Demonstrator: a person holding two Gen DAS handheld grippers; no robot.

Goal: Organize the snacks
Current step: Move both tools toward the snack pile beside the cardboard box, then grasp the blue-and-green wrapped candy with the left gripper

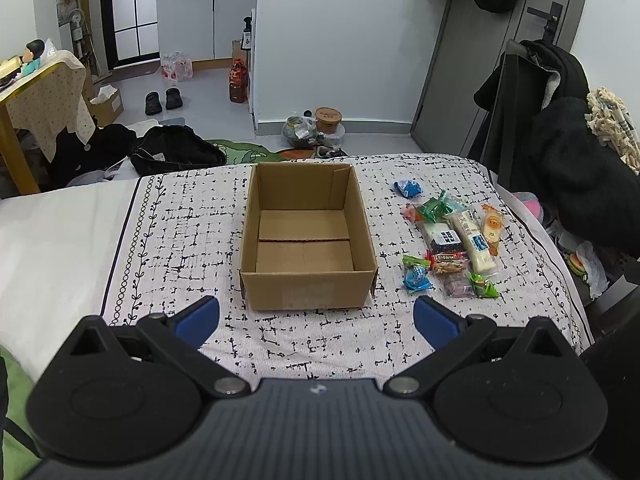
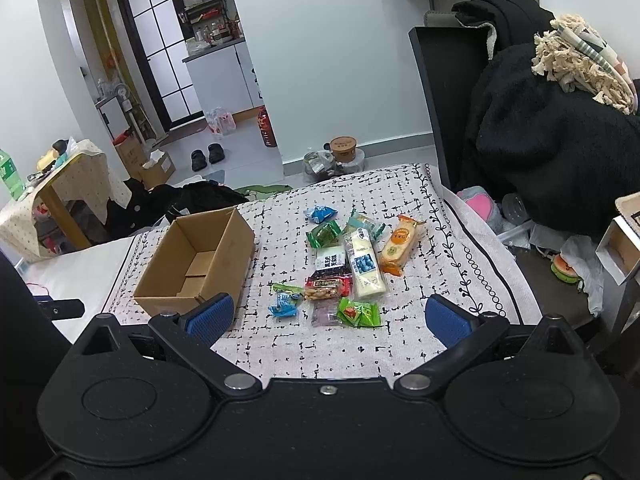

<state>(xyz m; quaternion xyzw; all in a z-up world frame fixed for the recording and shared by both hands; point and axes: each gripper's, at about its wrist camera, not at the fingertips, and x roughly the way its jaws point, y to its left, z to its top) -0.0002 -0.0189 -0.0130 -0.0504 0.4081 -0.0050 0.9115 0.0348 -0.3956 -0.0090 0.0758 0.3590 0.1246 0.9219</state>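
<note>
Both grippers hang over the patterned cloth with nothing in them. The left gripper has its blue fingers spread wide, and the cardboard box sits straight ahead of the gap between them, mouth up, nothing inside (just the bottom flaps showing). Its long axis runs away from the fingertips, so the short wall faces the gripper.

Over on the other side, the right gripper is just as wide open, fingers parted and nothing between them. Ahead of its gap lies the scatter of snacks. The long white blueberry packet lies lengthwise away from the fingertips, leaning a touch to the left at its far end. Just beside it, toward the right finger, the orange bread packet runs the same general way but tilts right at the far end. A dark-labelled packet touches the white one on the left-finger side. Nearest the fingertips: a green packet, a purple packet partly under it, a blue candy and a red-ended nut bar lying crosswise. Farthest out, another blue packet, apart from the heap.

From this view the box stands beyond the left finger, touching no snack.
</note>
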